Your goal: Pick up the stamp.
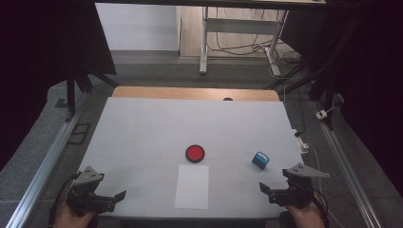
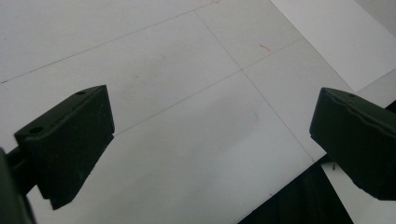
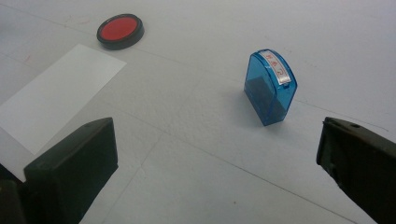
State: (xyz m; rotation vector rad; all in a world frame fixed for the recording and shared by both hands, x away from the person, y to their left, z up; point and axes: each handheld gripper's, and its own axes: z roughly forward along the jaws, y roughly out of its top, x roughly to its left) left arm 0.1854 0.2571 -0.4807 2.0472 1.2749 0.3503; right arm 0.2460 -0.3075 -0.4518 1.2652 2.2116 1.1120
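The blue stamp (image 3: 271,87) stands upright on the white bench (image 1: 142,128), on the right side. It is see-through blue, with a silver label and red marks on its top. Nothing touches it. The right gripper (image 3: 217,170) is near it, on the person's side, and its black fingers (image 3: 72,170) are spread wide with nothing between them. The stamp sits ahead of that gap, a bit closer to the right finger.

A round red ink pad (image 1: 195,153) in a black case lies near the middle of the bench, well apart from the stamp. Just in front of the pad lies a white sheet of paper (image 1: 192,186), flat on the bench.

The left gripper (image 1: 97,199) is at the near left corner, far from the stamp. Its fingers (image 2: 65,144) are wide apart too, and they hold nothing.
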